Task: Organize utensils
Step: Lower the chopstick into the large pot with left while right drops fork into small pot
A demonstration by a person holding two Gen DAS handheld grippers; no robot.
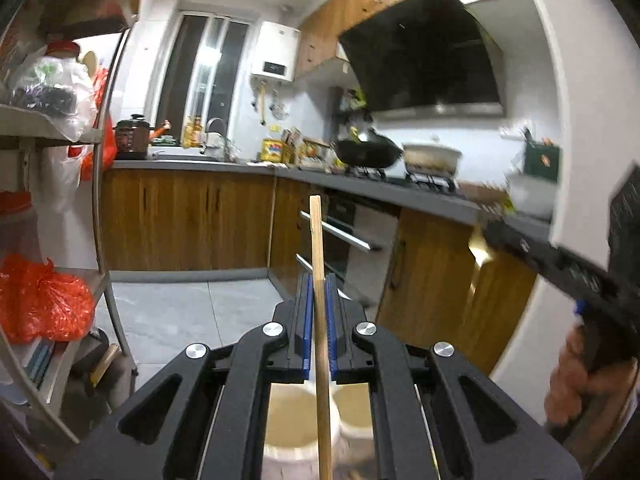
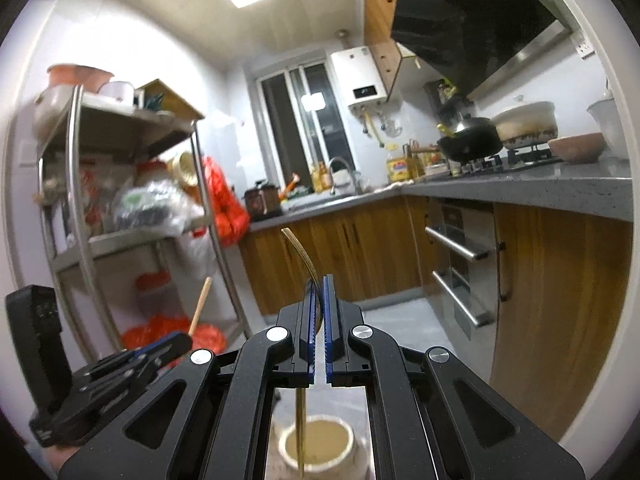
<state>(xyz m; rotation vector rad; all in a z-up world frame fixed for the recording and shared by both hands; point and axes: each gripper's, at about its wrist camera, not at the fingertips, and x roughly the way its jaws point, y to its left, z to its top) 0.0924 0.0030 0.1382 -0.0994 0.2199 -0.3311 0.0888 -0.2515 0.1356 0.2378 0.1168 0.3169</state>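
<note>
My left gripper (image 1: 319,280) is shut on a wooden stick-handled utensil (image 1: 318,248) that runs upright between the blue pads, its lower end over a cream holder cup (image 1: 298,420). A second cream cup (image 1: 354,408) sits beside it. My right gripper (image 2: 319,282) is shut on a thin gold utensil (image 2: 298,248) with a curved tip, its handle reaching down into a cream holder cup (image 2: 320,446). The left gripper (image 2: 168,346) with its wooden stick (image 2: 200,304) shows low left in the right wrist view. The right gripper (image 1: 494,236) shows at the right in the left wrist view.
A metal rack (image 2: 76,184) with bags and jars stands at the left. A grey counter (image 2: 540,188) with wooden cabinets runs along the back and right, with a wok (image 2: 468,142), a pot (image 2: 526,122) and a sink. The floor is grey tile (image 1: 180,312).
</note>
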